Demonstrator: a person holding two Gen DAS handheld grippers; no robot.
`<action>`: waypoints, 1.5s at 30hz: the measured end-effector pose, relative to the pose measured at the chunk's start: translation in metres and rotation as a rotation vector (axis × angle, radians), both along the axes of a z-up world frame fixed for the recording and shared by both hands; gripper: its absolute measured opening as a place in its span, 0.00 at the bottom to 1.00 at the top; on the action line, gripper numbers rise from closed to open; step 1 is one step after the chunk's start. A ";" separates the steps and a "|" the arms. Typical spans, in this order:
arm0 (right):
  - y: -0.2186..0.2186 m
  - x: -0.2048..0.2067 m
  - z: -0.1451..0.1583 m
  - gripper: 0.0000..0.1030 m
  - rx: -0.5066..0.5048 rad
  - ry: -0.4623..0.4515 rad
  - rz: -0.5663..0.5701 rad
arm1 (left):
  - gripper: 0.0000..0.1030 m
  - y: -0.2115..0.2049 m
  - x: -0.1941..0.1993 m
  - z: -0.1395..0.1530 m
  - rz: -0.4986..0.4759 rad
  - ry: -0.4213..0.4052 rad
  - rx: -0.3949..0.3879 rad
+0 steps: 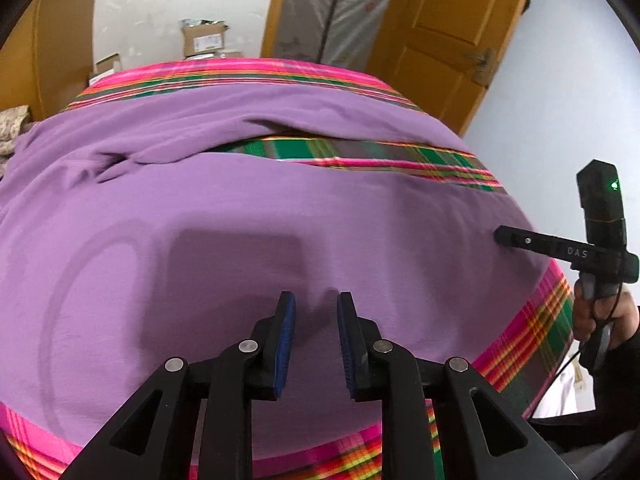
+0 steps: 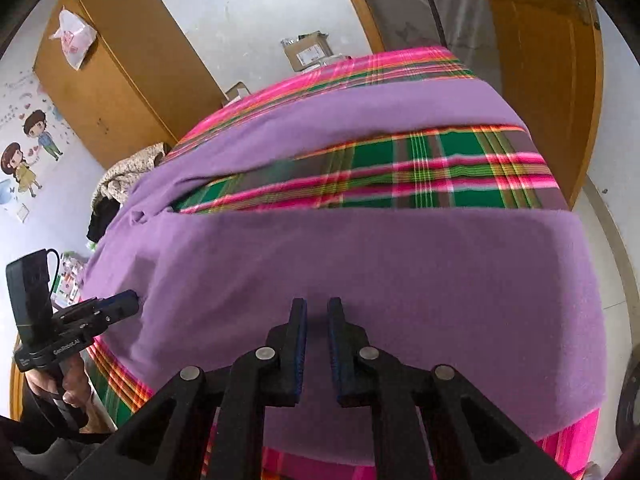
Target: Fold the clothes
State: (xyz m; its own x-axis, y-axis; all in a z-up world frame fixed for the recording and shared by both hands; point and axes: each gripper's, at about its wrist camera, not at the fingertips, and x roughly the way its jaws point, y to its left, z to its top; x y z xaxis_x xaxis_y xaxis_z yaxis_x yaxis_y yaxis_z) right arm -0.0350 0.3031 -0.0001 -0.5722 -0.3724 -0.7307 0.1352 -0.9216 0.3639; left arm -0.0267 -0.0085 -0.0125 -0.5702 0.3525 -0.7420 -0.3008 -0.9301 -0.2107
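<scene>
A purple garment (image 1: pixel 240 208) (image 2: pixel 400 264) lies spread flat on a pink-and-green plaid sheet (image 1: pixel 400 156) (image 2: pixel 440 168). It forms a near band and a far band that join at the left, with a strip of sheet showing between them. My left gripper (image 1: pixel 316 296) hovers over the near band, jaws apart, nothing between the blue pads. It also shows at the garment's left edge (image 2: pixel 134 300). My right gripper (image 2: pixel 317 302) points down at the near band with a narrow gap between its pads and no cloth in it. Its tip reaches over the garment's right side (image 1: pixel 500 235).
Cardboard boxes (image 1: pixel 204 38) stand beyond the far edge, near a wooden door (image 1: pixel 452 28). A wooden wardrobe (image 2: pixel 120 60) and a heap of other clothes (image 2: pixel 132 168) are at the left. A person's hand (image 1: pixel 592 312) holds the right gripper's handle.
</scene>
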 end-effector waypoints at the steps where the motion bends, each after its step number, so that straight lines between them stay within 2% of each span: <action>1: 0.000 -0.001 0.002 0.12 0.007 0.007 0.000 | 0.21 -0.004 -0.001 0.000 0.014 0.002 -0.002; 7: -0.013 -0.010 0.024 0.12 0.026 0.065 0.033 | 0.21 -0.036 -0.012 0.008 0.116 0.026 -0.004; 11: -0.025 -0.017 0.045 0.12 0.050 0.115 0.078 | 0.21 -0.056 -0.018 0.023 0.177 0.071 -0.020; 16: -0.046 -0.031 0.070 0.21 0.078 0.194 0.136 | 0.28 -0.078 -0.025 0.043 0.242 0.132 -0.024; 22: -0.072 -0.037 0.091 0.21 0.083 0.312 0.218 | 0.28 -0.109 -0.034 0.053 0.351 0.154 -0.045; 25: -0.085 -0.043 0.093 0.21 0.111 0.336 0.258 | 0.28 -0.131 -0.036 0.058 0.413 0.165 -0.071; 29: -0.096 -0.047 0.110 0.21 0.117 0.397 0.290 | 0.28 -0.164 -0.036 0.070 0.494 0.175 -0.104; 33: -0.107 -0.050 0.128 0.22 0.116 0.474 0.320 | 0.28 -0.195 -0.039 0.086 0.562 0.205 -0.100; 38: -0.123 -0.059 0.145 0.22 0.131 0.527 0.364 | 0.28 -0.216 -0.048 0.098 0.596 0.209 -0.092; 43: -0.137 -0.068 0.153 0.22 0.139 0.610 0.428 | 0.28 -0.222 -0.066 0.100 0.552 0.218 -0.122; 45: -0.145 -0.078 0.149 0.22 0.148 0.574 0.448 | 0.28 -0.222 -0.076 0.098 0.522 0.213 -0.148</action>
State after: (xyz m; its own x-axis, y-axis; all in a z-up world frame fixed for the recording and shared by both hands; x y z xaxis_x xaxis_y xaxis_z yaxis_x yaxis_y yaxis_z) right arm -0.1132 0.1584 0.1489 -0.6955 -0.5805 -0.4234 0.6410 -0.7675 -0.0005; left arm -0.1030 -0.2307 0.0851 -0.7824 -0.1141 -0.6122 0.1842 -0.9815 -0.0524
